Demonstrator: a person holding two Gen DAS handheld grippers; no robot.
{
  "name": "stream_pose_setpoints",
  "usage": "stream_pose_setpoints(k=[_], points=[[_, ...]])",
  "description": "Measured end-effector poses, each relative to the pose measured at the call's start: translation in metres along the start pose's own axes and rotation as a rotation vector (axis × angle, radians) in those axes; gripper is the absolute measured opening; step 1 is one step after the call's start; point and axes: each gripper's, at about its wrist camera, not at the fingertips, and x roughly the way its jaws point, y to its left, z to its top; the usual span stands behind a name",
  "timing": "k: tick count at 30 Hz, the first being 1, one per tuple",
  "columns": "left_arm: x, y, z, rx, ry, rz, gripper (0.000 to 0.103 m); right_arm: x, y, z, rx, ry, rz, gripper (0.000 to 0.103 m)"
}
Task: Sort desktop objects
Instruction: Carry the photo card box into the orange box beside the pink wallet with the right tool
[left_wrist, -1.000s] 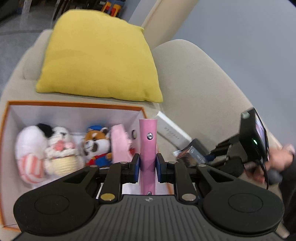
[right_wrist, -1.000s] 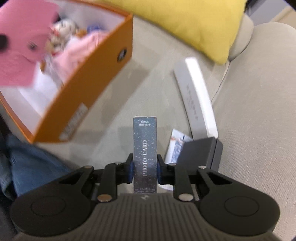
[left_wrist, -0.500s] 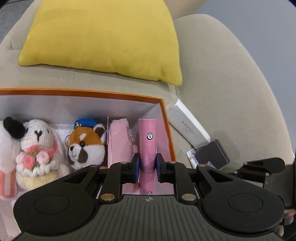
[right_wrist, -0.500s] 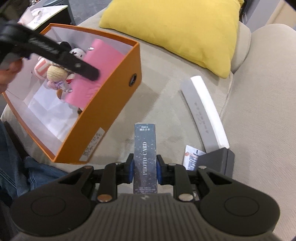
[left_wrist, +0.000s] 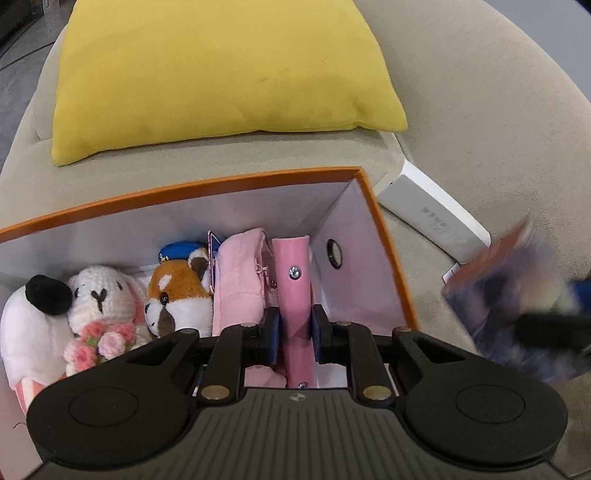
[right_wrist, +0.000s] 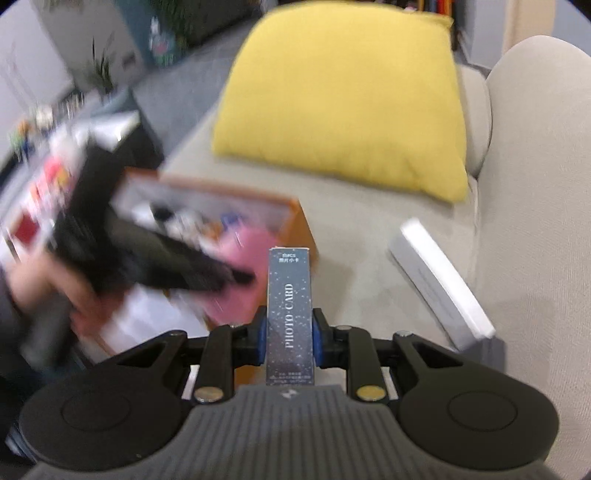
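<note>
- Four soft toys (left_wrist: 99, 306) and a pink pouch (left_wrist: 240, 280) sit inside the orange box (left_wrist: 391, 258).
- Left gripper (left_wrist: 294, 328) clamps a pink case (left_wrist: 293, 291), lowered into that box, unreleased.
- Right gripper (right_wrist: 289, 332) grips the photo card pack (right_wrist: 290, 314), outside the box.
- White box (right_wrist: 439, 284) lies beside it, unsorted.
</note>
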Motion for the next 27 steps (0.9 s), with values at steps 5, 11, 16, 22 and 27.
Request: stream_pose_setpoints(k=[5,11,16,22,27], points=[[-0.002,0.011,-0.001,-0.024,-0.023,-0.035,0.02,0.019,0.011,0.021,0.1,-0.062,0.036,0.024],[-0.003,0.031,-0.005,-0.079,-0.039,-0.072,0.02,0.056,0.021,0.036,0.18,-0.038,-0.022,0.024],[-0.002,0.042,-0.007,-0.114,-0.055,-0.122,0.019,0.081,0.041,0.045,0.145,-0.009,-0.113,0.024],[0.003,0.054,-0.004,-0.156,-0.068,-0.175,0.019,0.109,0.049,0.054,0.146,0.056,-0.197,0.024],[0.008,0.058,-0.005,-0.176,-0.077,-0.207,0.019,0.123,0.055,0.054,0.129,0.089,-0.263,0.024]])
